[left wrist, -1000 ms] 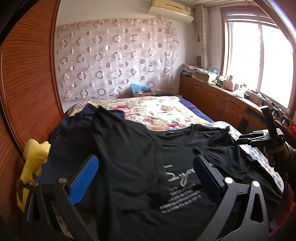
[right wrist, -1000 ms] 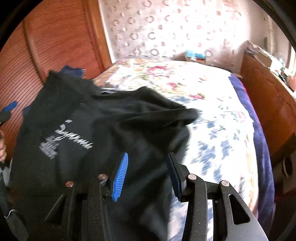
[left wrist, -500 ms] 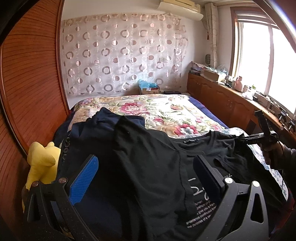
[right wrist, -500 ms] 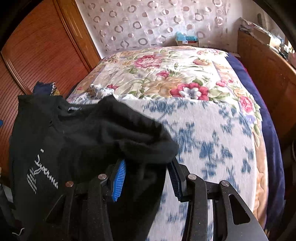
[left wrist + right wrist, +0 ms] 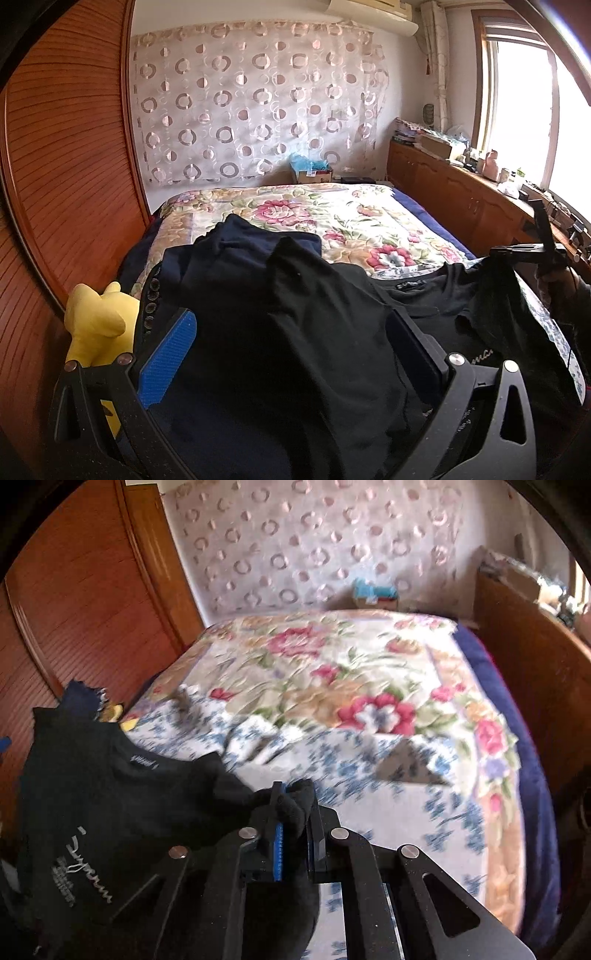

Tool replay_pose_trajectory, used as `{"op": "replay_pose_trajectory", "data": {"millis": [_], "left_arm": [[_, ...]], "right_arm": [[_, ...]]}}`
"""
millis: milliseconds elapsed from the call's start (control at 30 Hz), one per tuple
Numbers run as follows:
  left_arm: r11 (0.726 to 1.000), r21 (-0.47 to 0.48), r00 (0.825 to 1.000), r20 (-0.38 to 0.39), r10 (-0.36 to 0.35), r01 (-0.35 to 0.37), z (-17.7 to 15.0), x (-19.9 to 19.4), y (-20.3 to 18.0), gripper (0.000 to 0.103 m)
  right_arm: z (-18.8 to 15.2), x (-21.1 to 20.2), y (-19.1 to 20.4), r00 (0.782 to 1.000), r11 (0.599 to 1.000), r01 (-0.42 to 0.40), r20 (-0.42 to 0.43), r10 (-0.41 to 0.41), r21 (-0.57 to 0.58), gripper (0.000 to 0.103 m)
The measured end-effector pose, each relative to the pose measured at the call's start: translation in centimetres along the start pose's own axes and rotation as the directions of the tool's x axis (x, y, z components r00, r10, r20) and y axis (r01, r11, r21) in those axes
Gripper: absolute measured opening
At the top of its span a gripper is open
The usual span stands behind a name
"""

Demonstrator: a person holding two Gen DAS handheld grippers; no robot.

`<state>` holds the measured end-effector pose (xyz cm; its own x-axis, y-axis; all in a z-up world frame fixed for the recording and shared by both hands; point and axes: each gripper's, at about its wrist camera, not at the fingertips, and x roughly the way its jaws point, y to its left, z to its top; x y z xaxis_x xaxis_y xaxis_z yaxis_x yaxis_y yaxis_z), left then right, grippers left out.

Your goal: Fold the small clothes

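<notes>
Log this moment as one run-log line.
phase: grasp | right gripper: jaws closing on black shirt sleeve | left gripper: open, shirt between jaws | surface: bed

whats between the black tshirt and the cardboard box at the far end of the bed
Only bare floral bedspread lies between the black t-shirt and the cardboard box, seen in the right wrist view.

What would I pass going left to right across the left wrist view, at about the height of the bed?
Yellow plush toy → navy garment → black T-shirt → right gripper, its jaws closing on the shirt's far edge.
</notes>
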<state>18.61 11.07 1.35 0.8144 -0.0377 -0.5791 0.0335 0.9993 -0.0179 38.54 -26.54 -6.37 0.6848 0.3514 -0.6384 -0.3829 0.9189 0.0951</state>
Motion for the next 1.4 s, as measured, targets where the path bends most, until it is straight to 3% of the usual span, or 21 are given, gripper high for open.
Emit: {"op": "replay_pose_trajectory", "data": {"millis": [33,67,100,233,333,400,600,833,1000,1267,1333,1400], "left_arm": [[1.000,0.002,1.000,-0.004,0.003,-0.003,0.1,0.2,0.1,0.103],[1.000,0.003,1.000,-0.008,0.008,-0.008,0.1,0.4,0.1,0.103],[1.000,0.007,1.000,-0.014,0.013,-0.013,0.2,0.6,0.2,0.103],[1.000,0.024,1.000,-0.028,0.011,-0.010,0.1,1.2,0.4,0.102],[1.000,0.029,0.999,-0.044,0.003,-0.001,0.4,1.6,0.7,0.091],[0.999,0.034,0.998,-0.059,-0.010,0.012,0.6,1.9,0.8,0.077],[1.000,0.013,0.993,-0.114,-0.021,0.022,1.8,3.9,2.0,0.062],[0.998,0.042,0.990,-0.133,-0.044,0.050,3.1,5.6,1.3,0.059],[0.996,0.060,0.986,-0.153,-0.059,0.069,3.8,6.9,0.6,0.052],[0.996,0.060,0.983,-0.173,-0.057,0.069,3.7,7.9,0.3,0.051],[0.995,0.064,0.983,-0.174,-0.061,0.073,3.7,7.9,0.1,0.044],[0.995,0.062,0.982,-0.177,-0.068,0.080,3.6,7.9,0.0,0.024]], "right_arm": [[-0.4,-0.1,0.2,1.000,1.000,0.026,0.001,-0.026,-0.006,0.030],[-0.6,-0.2,0.1,0.999,0.999,0.046,0.002,-0.046,-0.005,0.047],[-0.8,-0.1,0.1,0.998,0.998,0.061,-0.001,-0.061,-0.004,0.052],[-1.3,-0.2,0.5,0.994,0.994,0.106,-0.008,-0.106,0.007,0.054],[-2.5,-0.8,1.2,0.995,0.995,0.098,-0.025,-0.098,-0.004,0.054],[-3.2,-1.1,2.0,0.994,0.996,0.090,-0.053,-0.091,-0.025,0.054],[-5.3,0.1,2.4,0.991,0.996,0.080,-0.108,-0.084,-0.042,0.054],[-6.0,0.2,3.0,0.991,0.989,0.118,-0.052,-0.122,-0.084,0.055],[-6.3,0.5,3.1,0.991,0.989,0.119,-0.049,-0.123,-0.086,0.055],[-6.3,0.1,2.7,0.991,0.989,0.118,-0.048,-0.123,-0.093,0.056],[-6.4,0.1,2.7,0.991,0.989,0.118,-0.048,-0.123,-0.093,0.056],[-6.4,0.1,2.7,0.991,0.989,0.118,-0.047,-0.123,-0.093,0.056]]}}
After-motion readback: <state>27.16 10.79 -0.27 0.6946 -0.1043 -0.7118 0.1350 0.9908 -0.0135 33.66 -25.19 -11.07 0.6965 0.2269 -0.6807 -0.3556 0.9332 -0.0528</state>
